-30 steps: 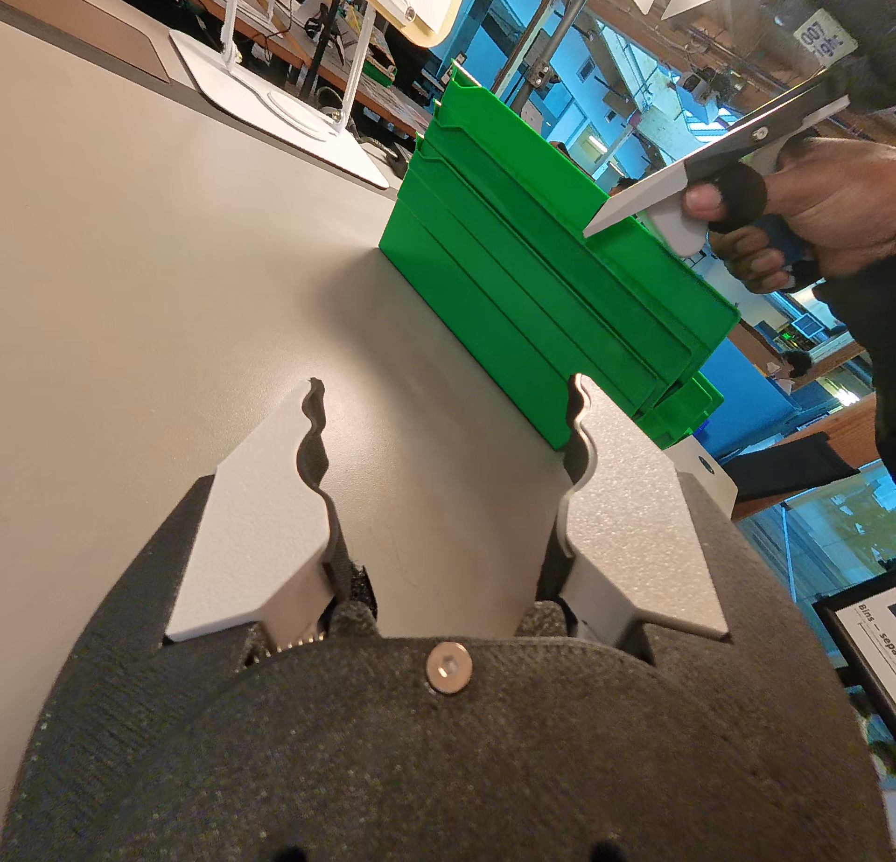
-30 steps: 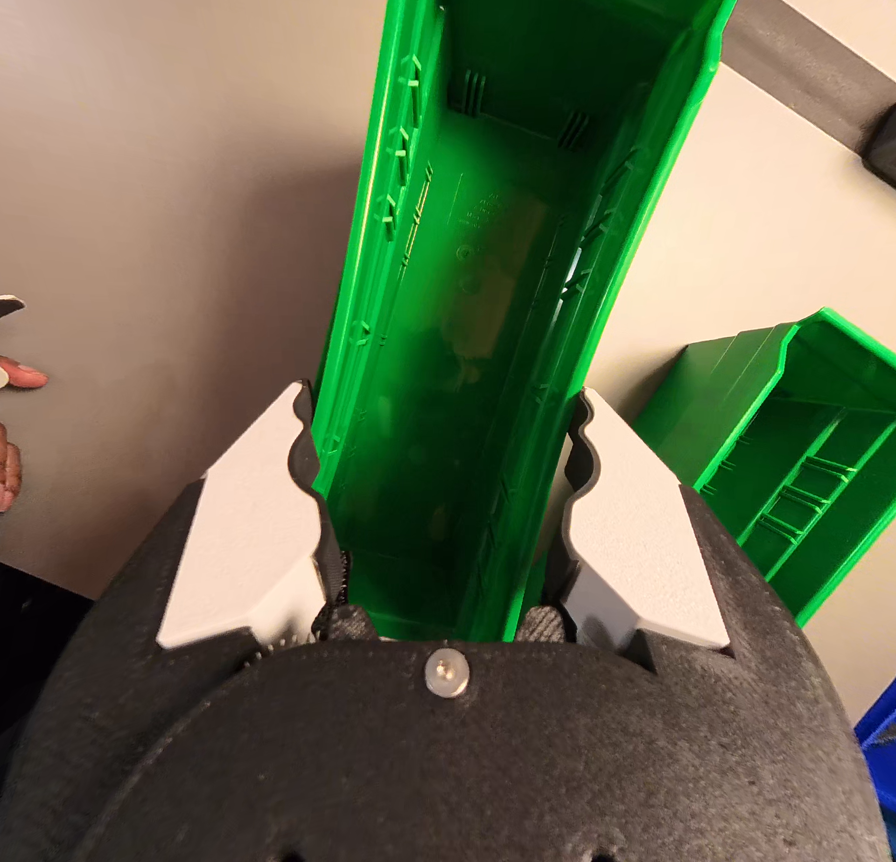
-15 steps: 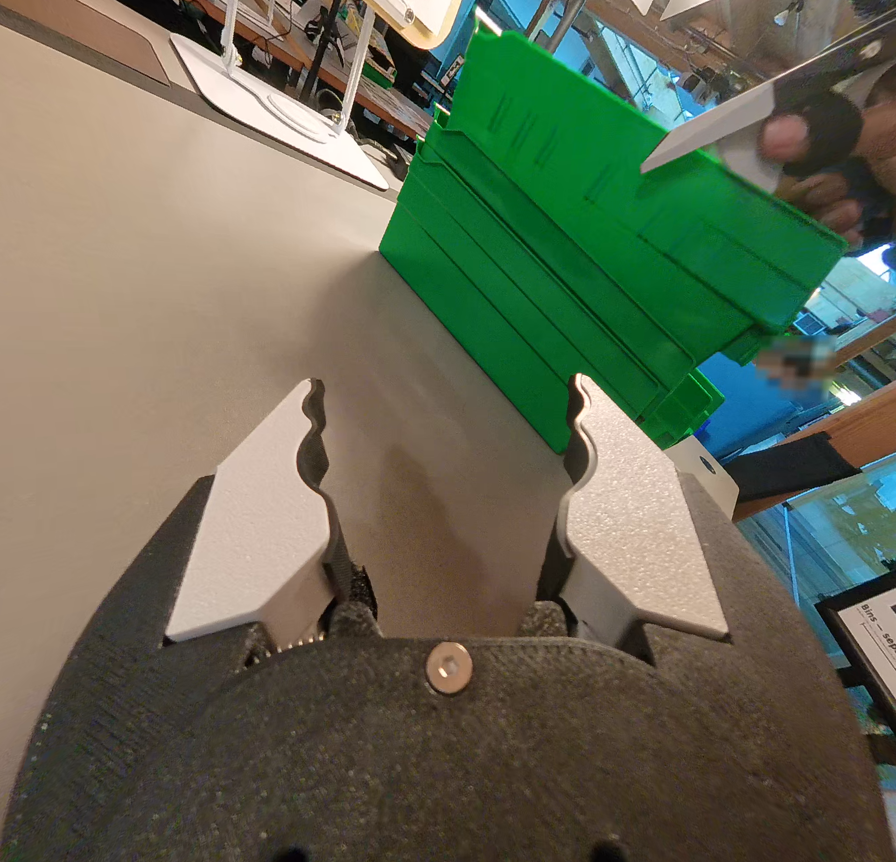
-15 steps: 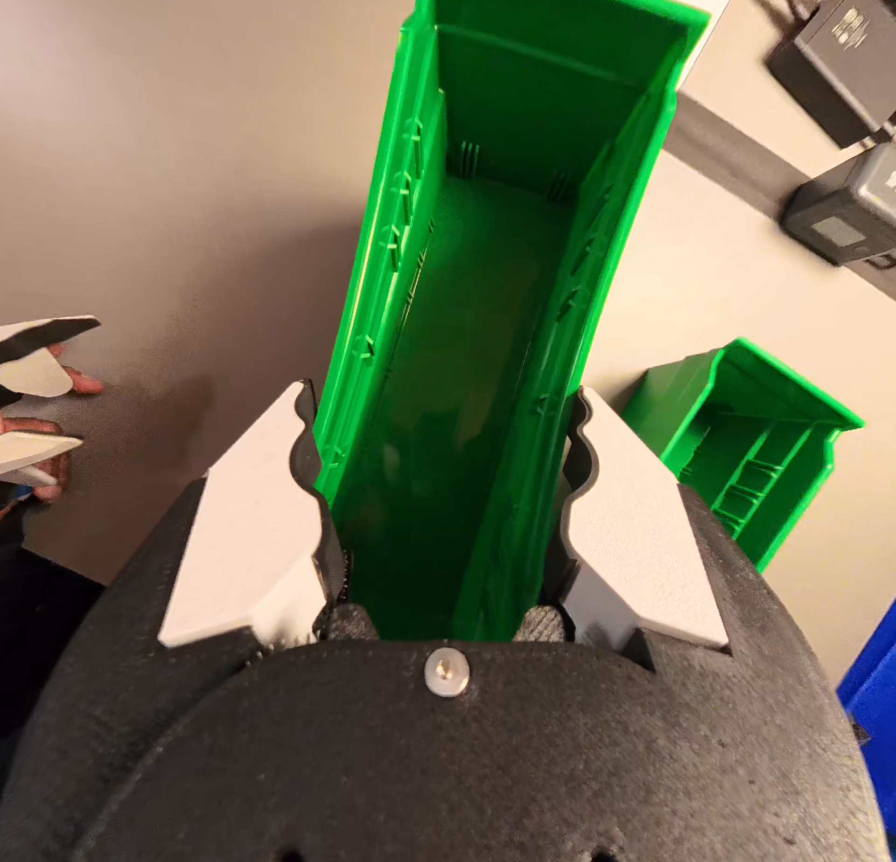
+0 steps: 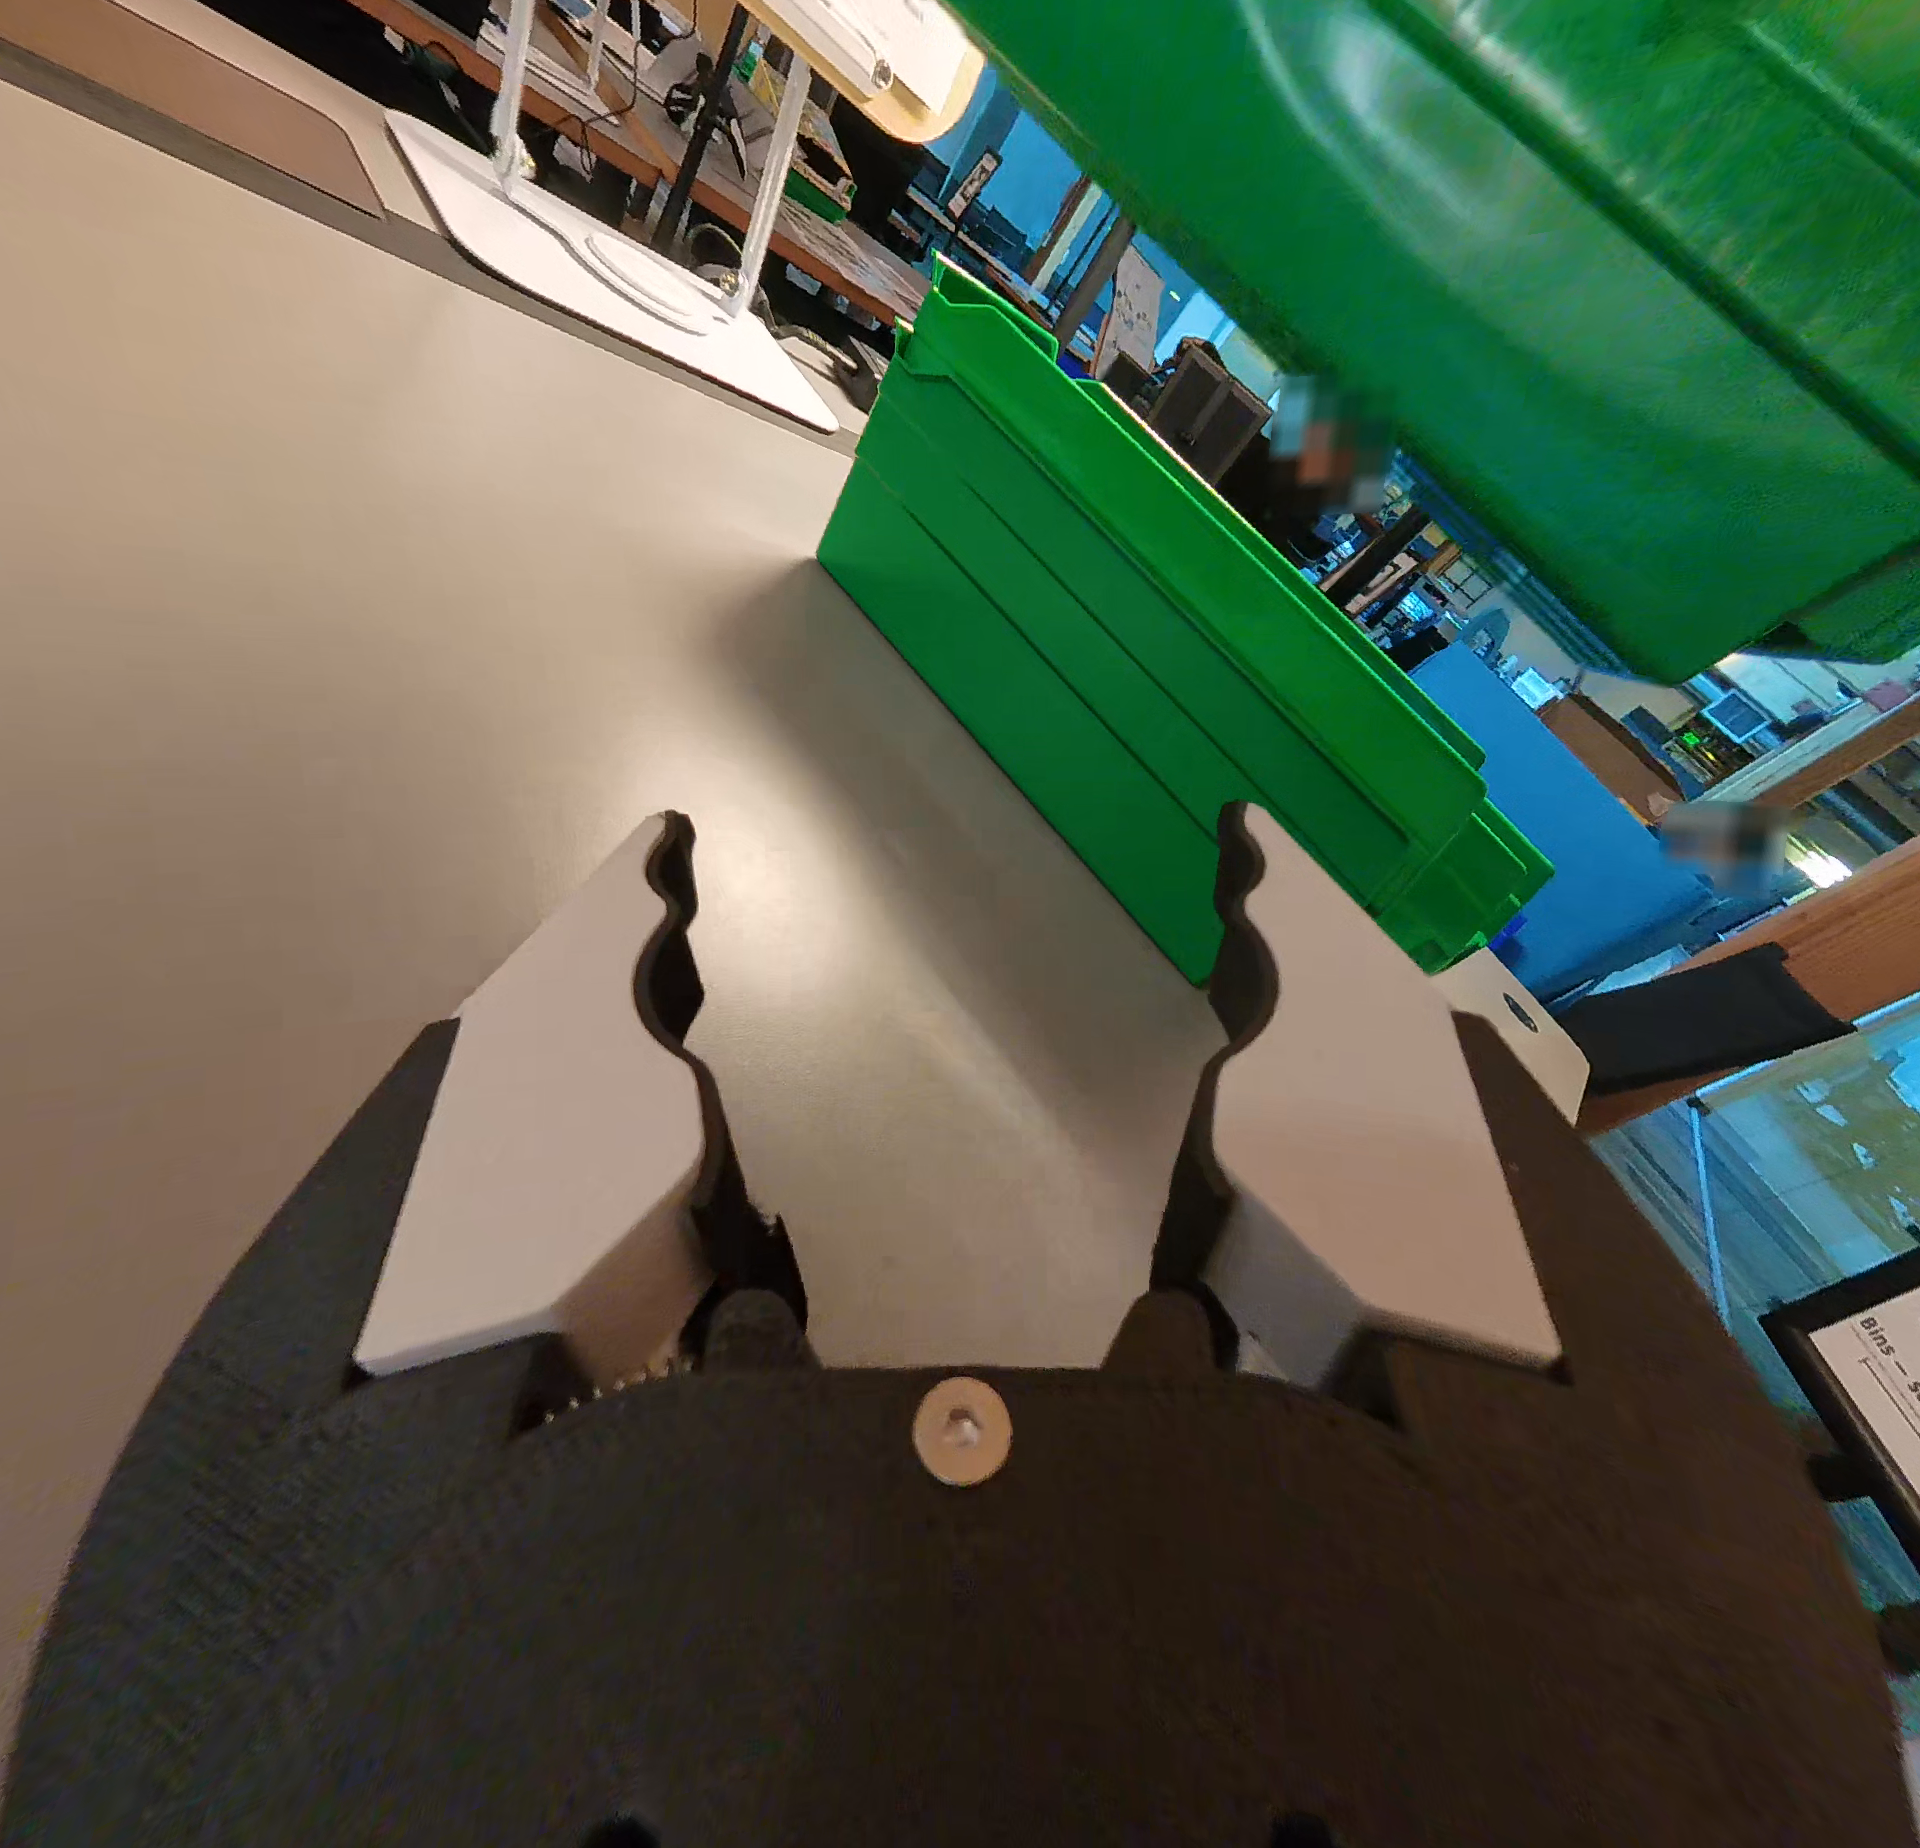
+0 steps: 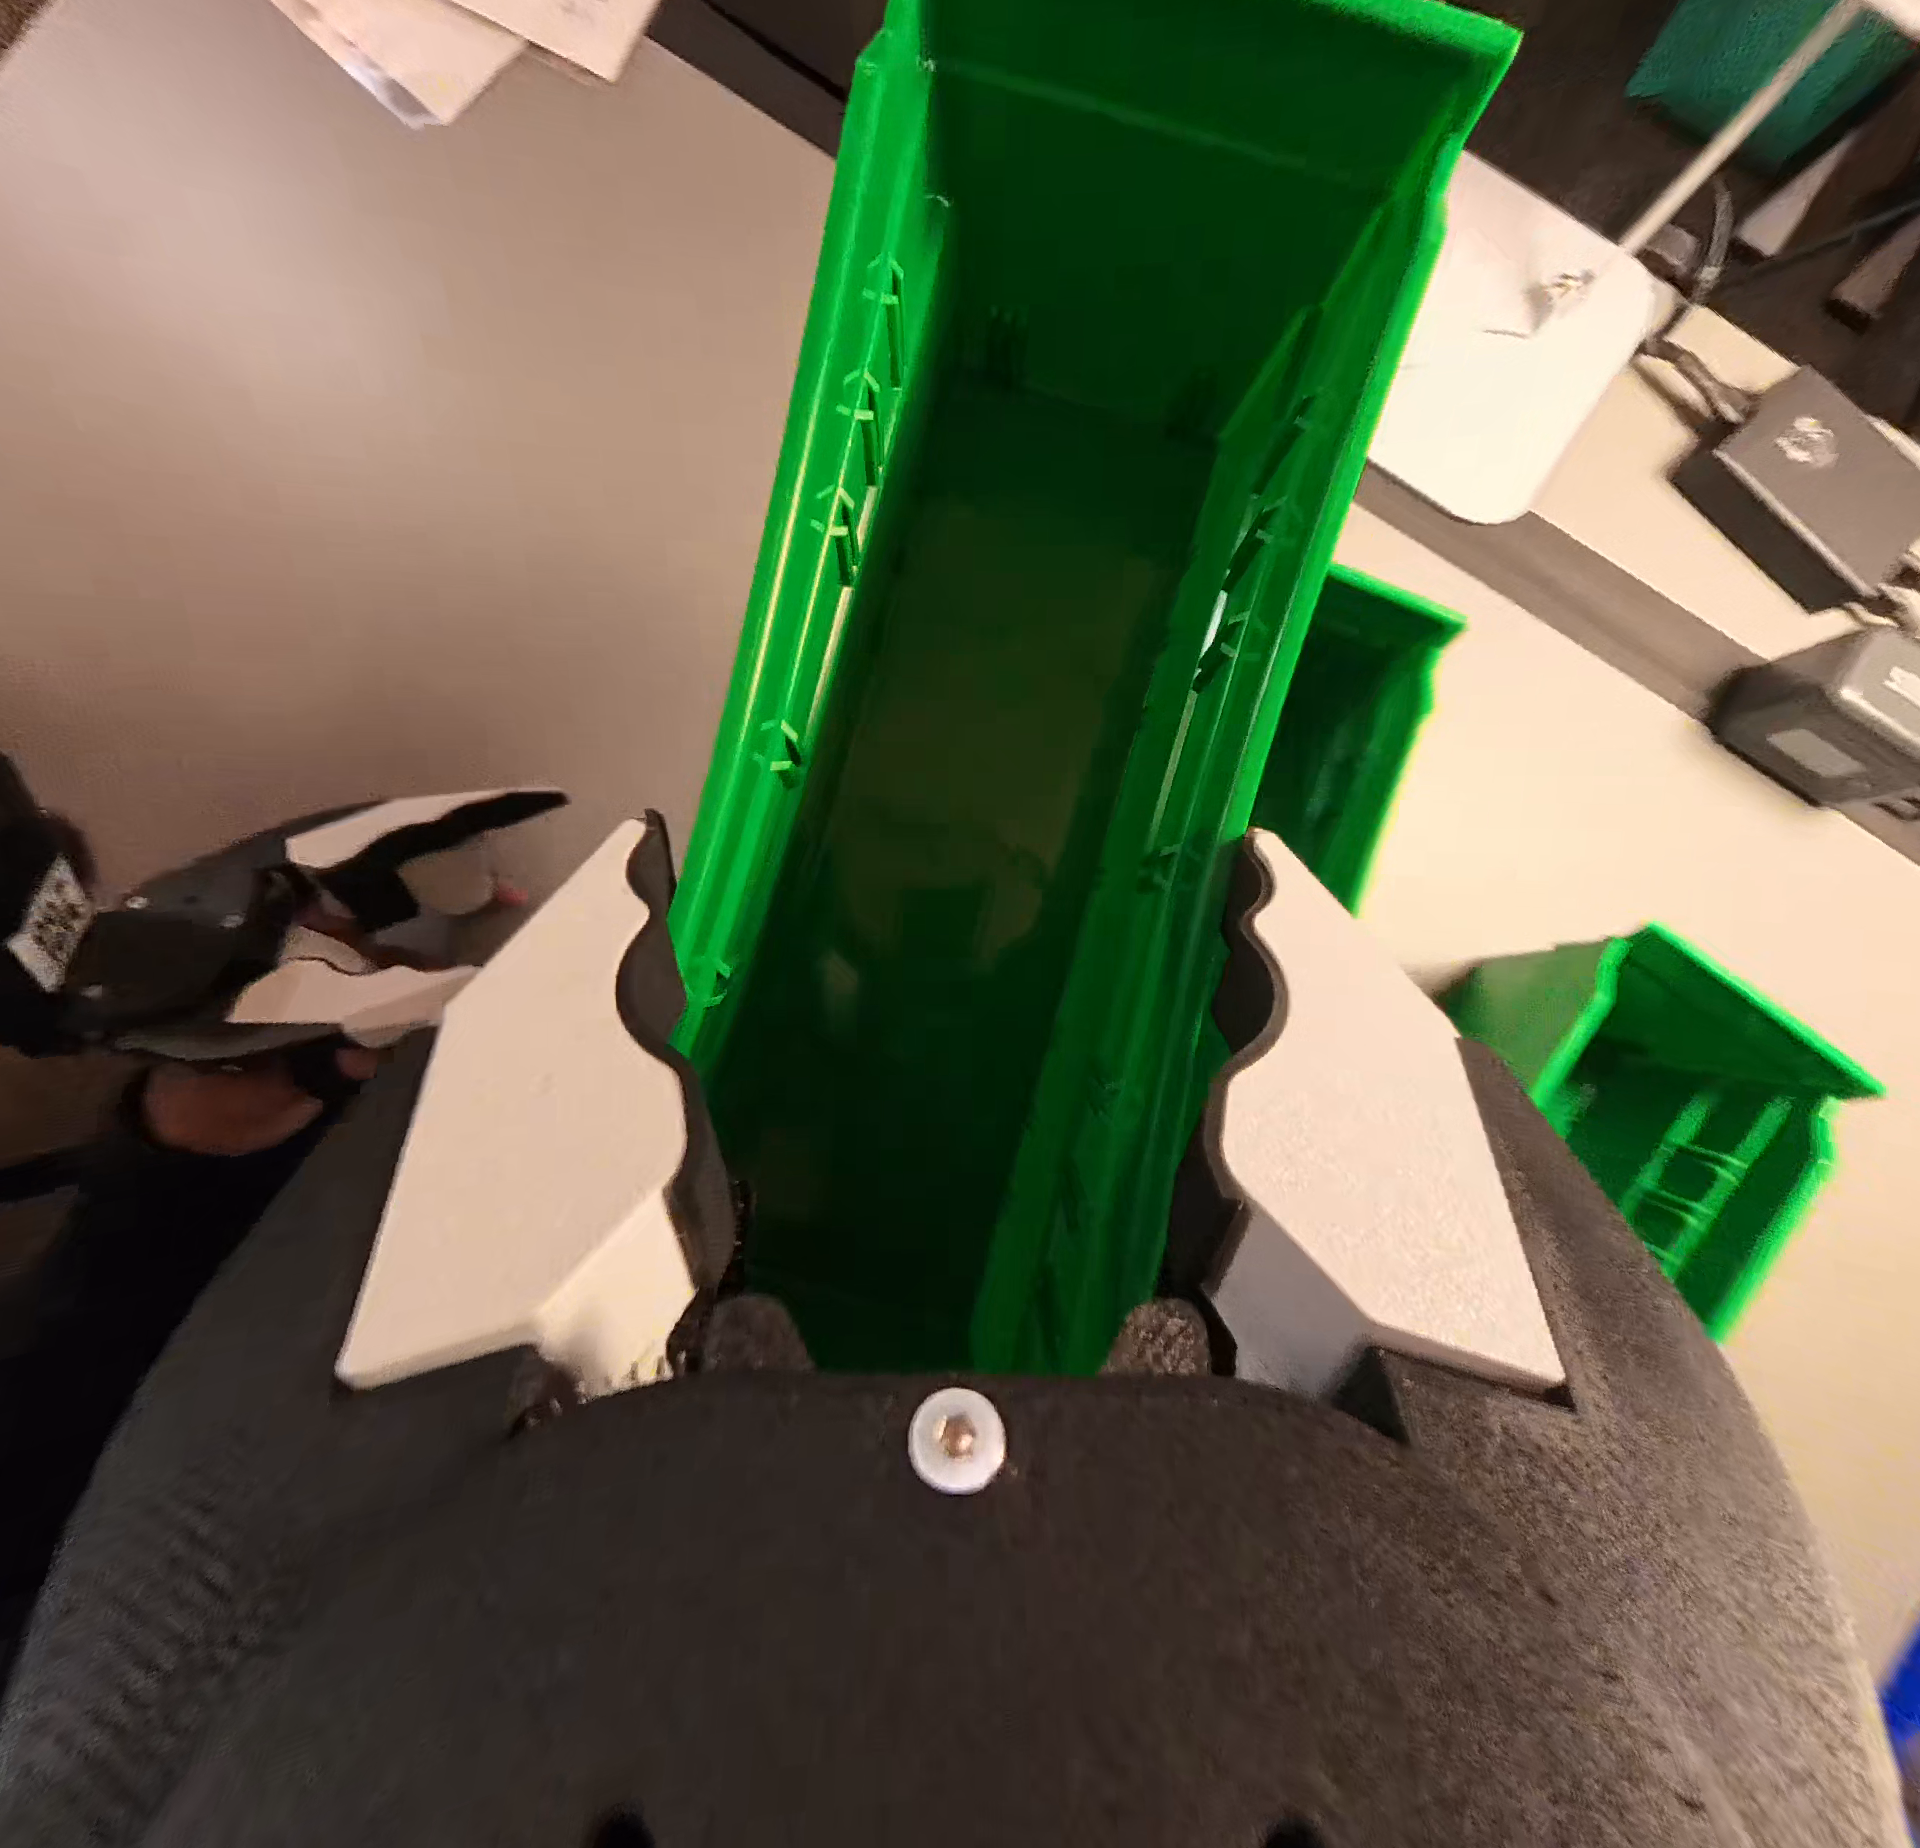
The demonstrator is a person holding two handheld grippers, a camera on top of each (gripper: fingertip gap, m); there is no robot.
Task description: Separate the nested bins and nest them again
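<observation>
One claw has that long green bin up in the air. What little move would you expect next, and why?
Probably carrying the lifted green bin sideways and lowering it onto bare table. The right gripper clamps its two long walls, it hangs clear above the remaining stack, and the left gripper waits open with nothing in it.

Left gripper [image 5: 956, 842] held wide open over grey table [image 5: 312, 655], nested green bins [image 5: 1122, 655] ahead to the right, another green bin [image 5: 1507, 240] raised above.
</observation>
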